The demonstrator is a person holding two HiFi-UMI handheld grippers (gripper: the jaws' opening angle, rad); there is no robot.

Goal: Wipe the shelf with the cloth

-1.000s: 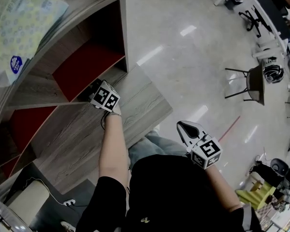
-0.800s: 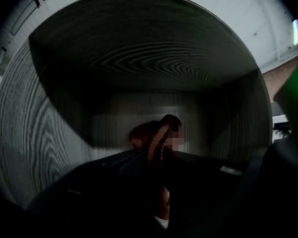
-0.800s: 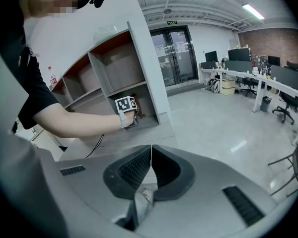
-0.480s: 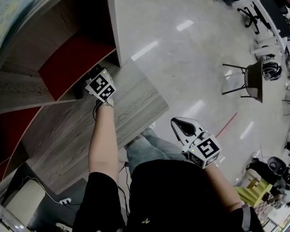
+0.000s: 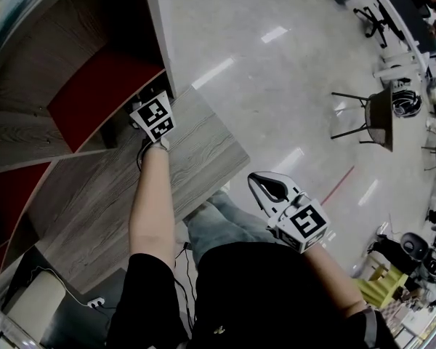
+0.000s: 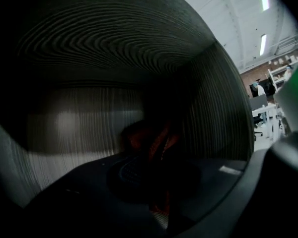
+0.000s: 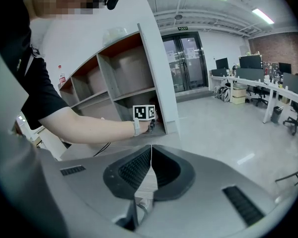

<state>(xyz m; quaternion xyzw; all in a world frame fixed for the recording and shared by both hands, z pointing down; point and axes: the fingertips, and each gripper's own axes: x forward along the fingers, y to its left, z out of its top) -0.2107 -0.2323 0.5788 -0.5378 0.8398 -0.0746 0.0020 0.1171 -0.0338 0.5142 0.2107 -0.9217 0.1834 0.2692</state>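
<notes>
Left gripper view: left claw (image 6: pixel 161 155) pinches crumpled red cloth (image 6: pixel 146 135) inside wood-grain shelf (image 6: pixel 79 118); right claw (image 7: pixel 150 155) closed.

The shelf (image 5: pixel 94 57) is set at the left, the floor (image 5: pixel 276 86) at the right. The left gripper (image 5: pixel 151 115) is placed inside a shelf compartment, with the cloth (image 6: pixel 152 136) in its jaws. The right gripper (image 5: pixel 265 189) is held nearer and rightward, over the floor.

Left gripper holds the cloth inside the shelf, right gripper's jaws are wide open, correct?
Not quite: the right gripper has its jaws shut and empty, as the right gripper view shows. The left gripper does hold the cloth inside the shelf.
</notes>
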